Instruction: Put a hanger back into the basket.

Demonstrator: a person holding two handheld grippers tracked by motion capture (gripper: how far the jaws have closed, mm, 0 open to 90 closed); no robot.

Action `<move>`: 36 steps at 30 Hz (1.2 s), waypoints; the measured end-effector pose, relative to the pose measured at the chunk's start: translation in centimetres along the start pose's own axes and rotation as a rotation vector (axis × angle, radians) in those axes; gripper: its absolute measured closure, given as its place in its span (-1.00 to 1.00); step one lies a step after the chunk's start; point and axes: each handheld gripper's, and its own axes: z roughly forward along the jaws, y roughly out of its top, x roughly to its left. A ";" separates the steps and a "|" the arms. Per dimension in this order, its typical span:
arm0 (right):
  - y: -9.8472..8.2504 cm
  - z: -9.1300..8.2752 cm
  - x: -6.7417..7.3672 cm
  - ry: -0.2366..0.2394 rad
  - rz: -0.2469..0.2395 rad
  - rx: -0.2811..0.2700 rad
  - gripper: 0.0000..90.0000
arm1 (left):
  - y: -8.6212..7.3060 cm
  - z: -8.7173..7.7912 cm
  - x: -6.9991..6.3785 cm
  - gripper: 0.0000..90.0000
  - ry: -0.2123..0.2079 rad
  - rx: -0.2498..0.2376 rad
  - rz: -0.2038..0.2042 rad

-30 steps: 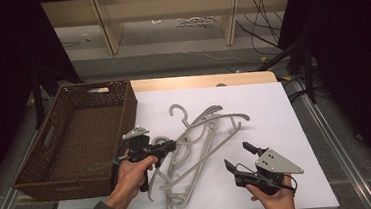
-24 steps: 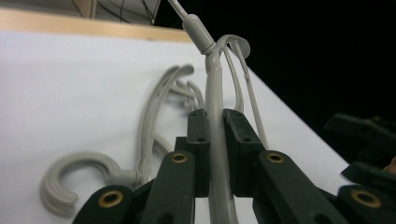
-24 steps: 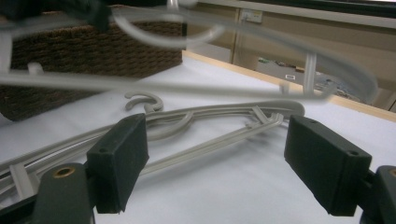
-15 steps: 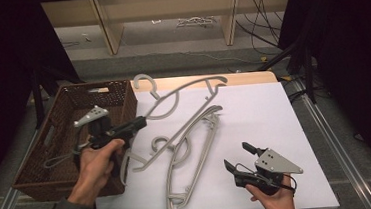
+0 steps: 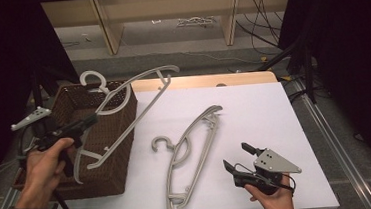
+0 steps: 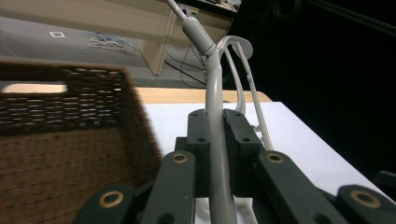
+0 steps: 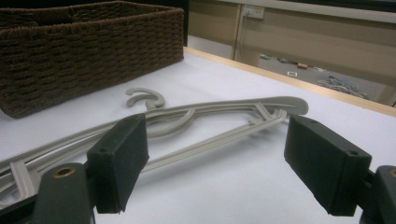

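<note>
Overhead, left gripper [image 5: 90, 120] pinches curved grey plastic hanger [image 5: 122, 97] above woven basket [image 5: 118, 140].

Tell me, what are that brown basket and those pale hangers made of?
The basket looks like woven wicker or paper rope: dark brown, matte, with rows of twisted strands showing in its wall. The hanger on the table and the hanger held in the left claw look like moulded plastic: smooth, pale grey-beige, slightly glossy, with thin ribs. Painted metal seems unlikely.

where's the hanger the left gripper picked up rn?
In the high view, the lifted hanger is at the left, held in the left gripper above the wicker basket, its hook over the basket's far rim.
</note>
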 end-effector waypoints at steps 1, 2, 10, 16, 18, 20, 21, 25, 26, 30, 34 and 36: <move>0.0 0.0 0.0 0.000 0.000 0.000 -0.50 | 0.0 0.0 0.0 0.81 0.000 0.000 0.000; 0.0 0.0 0.0 0.004 0.000 0.006 -0.50 | 0.1 -0.9 1.2 0.81 0.012 -0.006 0.004; -0.1 0.3 0.0 -0.005 -0.016 -0.007 -0.50 | 0.5 -3.4 5.5 0.81 0.049 -0.029 0.000; -0.1 0.5 0.1 0.019 -0.007 0.005 -0.50 | 0.1 -4.5 8.7 0.81 0.076 -0.021 -0.014; -0.1 0.4 0.1 0.015 -0.007 0.017 -0.50 | 0.0 -4.7 9.2 0.81 0.088 -0.014 -0.003; -0.2 0.5 0.2 0.024 0.005 0.012 -0.50 | -0.2 -4.9 10.1 0.81 0.105 0.001 0.011; -0.2 0.5 0.2 0.024 0.005 0.012 -0.50 | -0.2 -4.9 10.1 0.81 0.105 0.001 0.011; -0.2 0.5 0.0 0.002 -0.020 0.007 -0.49 | -0.2 -5.2 11.2 0.81 0.135 0.014 0.024; -0.2 0.5 0.1 0.006 -0.010 0.017 -0.49 | -0.1 -5.6 11.7 0.81 0.149 0.004 0.013; -0.2 0.5 0.2 0.009 -0.004 0.023 -0.49 | 0.0 -6.1 12.2 0.82 0.162 0.008 0.035; -0.2 0.7 0.2 0.024 -0.002 0.013 -0.49 | 0.1 -5.8 12.9 0.82 0.207 0.064 0.084; -0.2 0.7 0.2 0.023 -0.003 0.012 -0.49 | 0.1 -5.5 13.2 0.82 0.220 0.081 0.097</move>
